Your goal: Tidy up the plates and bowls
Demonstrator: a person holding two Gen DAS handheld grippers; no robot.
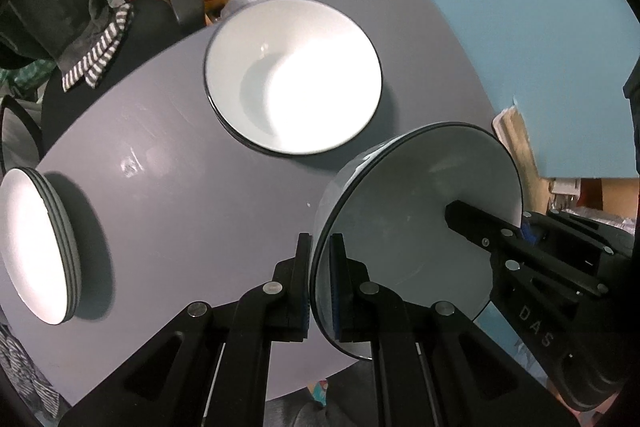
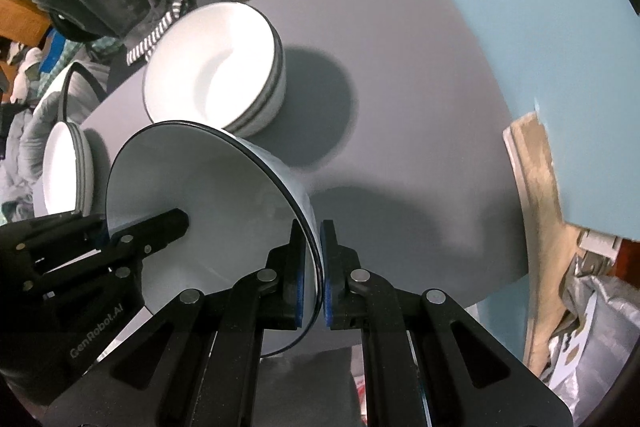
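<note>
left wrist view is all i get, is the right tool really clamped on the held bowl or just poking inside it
Observer: Clamped. The right wrist view shows the right tool with one pad inside and one outside the rim of the held bowl.
Operator: ok and the far bowl, single or stacked
Observer: Stacked. Its side shows about three nested rims.
</note>
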